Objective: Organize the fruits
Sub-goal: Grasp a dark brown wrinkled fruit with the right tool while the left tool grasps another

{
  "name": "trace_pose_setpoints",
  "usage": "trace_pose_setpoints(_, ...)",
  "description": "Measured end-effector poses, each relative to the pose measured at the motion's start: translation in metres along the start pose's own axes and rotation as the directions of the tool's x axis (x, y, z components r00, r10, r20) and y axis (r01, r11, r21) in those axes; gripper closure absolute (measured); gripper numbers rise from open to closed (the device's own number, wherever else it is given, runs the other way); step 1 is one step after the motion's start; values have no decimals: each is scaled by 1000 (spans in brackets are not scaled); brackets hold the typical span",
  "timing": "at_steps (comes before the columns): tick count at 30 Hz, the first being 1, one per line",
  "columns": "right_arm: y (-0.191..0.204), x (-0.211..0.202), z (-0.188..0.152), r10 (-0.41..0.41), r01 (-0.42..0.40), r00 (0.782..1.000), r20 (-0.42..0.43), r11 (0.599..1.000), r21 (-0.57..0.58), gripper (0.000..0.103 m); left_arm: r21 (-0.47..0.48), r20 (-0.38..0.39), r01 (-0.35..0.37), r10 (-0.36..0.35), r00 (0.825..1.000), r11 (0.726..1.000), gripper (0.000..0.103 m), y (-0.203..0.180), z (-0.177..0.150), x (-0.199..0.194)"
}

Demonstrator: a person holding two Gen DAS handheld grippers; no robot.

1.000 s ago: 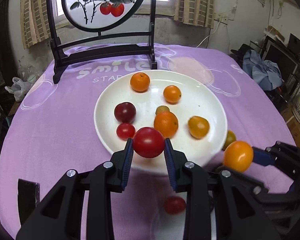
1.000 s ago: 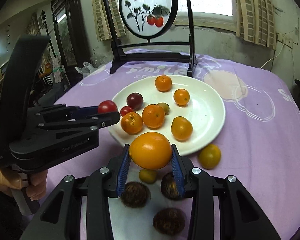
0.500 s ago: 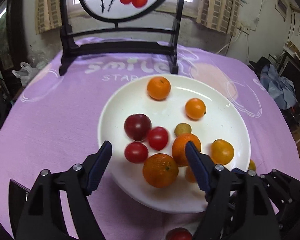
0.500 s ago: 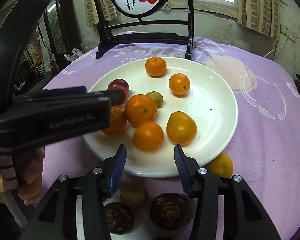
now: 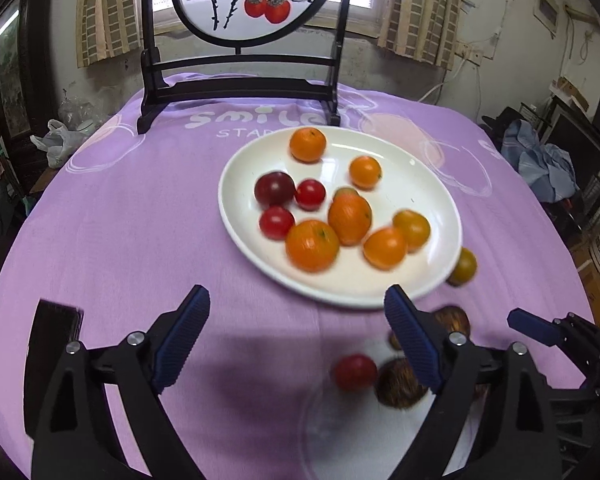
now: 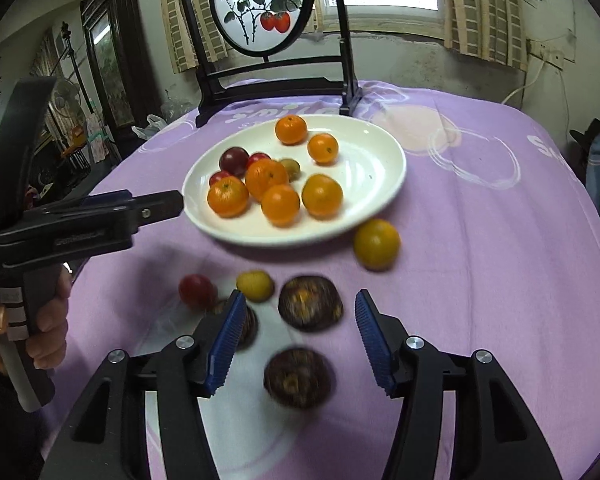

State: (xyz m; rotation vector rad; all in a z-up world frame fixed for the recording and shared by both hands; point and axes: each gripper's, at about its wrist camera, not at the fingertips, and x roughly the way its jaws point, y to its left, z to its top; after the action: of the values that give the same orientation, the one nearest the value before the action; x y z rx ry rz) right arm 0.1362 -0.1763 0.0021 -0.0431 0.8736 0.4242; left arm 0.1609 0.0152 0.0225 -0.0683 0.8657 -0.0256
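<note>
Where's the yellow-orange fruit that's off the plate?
Right wrist view: the yellow-orange fruit lies on the cloth just off the plate's near right rim.

Nearest dark fruit [image 6: 299, 378] (motion-blurred)

Both wrist views look steeply down along their tongs, sharing the white plate [image 5: 236, 236] from nearby.

The left gripper [image 5: 296, 314] pointed steeply downward, its jaws just spread wide with nothing between them; the right gripper [image 6: 298, 316] angled down likewise, jaws just parted, empty; a hand [image 6: 28, 320] clutched the left gripper's handle.
</note>
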Motion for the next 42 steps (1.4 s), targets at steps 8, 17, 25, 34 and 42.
trace_pose_setpoints(8,14,-4,-38,-6,5,999,-50,1000,-25,45,11,-55,21,-21,998,1000,10,-8,-45,-13)
trace_pose_setpoints(17,17,19,-44,-79,75,989,-123,997,-36,43,31,-67,-6,8,998,1000,10,-3,-59,-2)
trace_pose_setpoints(25,17,30,-33,-127,124,988,-86,991,-42,61,0,-111,27,-27,993,1000,10,8,-60,16)
trace_pose_setpoints(34,0,15,-39,-64,67,996,-63,997,40,62,42,-119,40,-35,992,998,10,-7,-66,13)
trace_pose_setpoints(42,-11,-12,-42,-72,70,997,19,994,87,62,67,-171,104,-91,981,992,10,-34,-77,7)
